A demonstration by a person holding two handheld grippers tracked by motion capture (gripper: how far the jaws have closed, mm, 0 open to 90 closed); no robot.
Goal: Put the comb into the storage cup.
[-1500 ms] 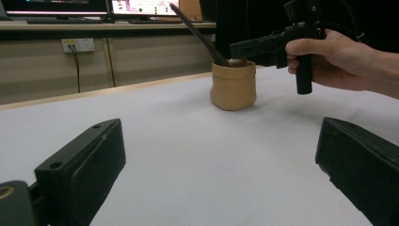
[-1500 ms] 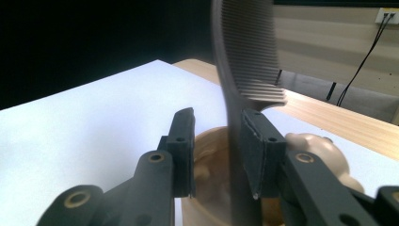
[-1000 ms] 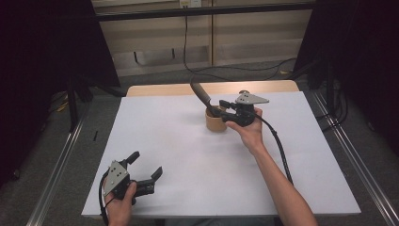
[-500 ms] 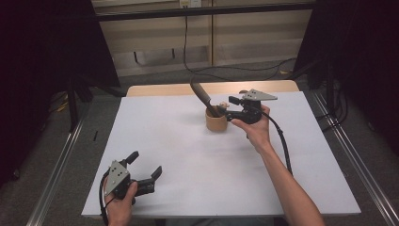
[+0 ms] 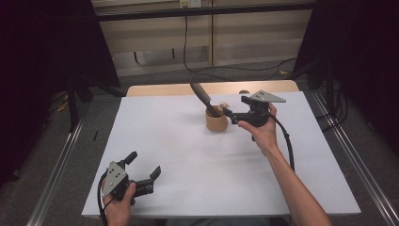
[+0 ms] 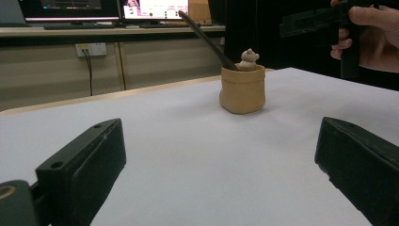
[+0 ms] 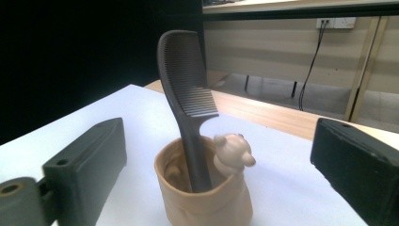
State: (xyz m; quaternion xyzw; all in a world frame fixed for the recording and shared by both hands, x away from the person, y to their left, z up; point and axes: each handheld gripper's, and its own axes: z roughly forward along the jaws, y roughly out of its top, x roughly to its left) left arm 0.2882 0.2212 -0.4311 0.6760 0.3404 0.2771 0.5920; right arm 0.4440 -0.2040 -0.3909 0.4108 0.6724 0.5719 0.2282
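Observation:
A tan pouch-shaped cup [image 5: 216, 122] stands at the far middle of the white table [image 5: 188, 155]. A dark comb [image 5: 201, 96] leans in it, teeth up, beside a small bear figure [image 7: 233, 153] on the rim. My right gripper [image 5: 234, 107] hovers just right of the cup, open, jaws pointing at it and holding nothing. In the right gripper view the cup [image 7: 203, 200] and comb [image 7: 187, 80] sit between the spread jaws but farther off. My left gripper [image 5: 143, 165] rests open near the front left edge, far from the cup [image 6: 242, 89].
A wooden table edge [image 5: 164, 89] shows behind the white sheet. Metal rails [image 5: 56, 165] run along both sides of the table. Cables [image 5: 226, 70] lie on the floor beyond. Monitors [image 6: 94, 7] stand on a bench in the left gripper view.
My right gripper has drawn back a little to the right, away from the cup. The comb stays leaning in the cup. The left gripper has not moved.

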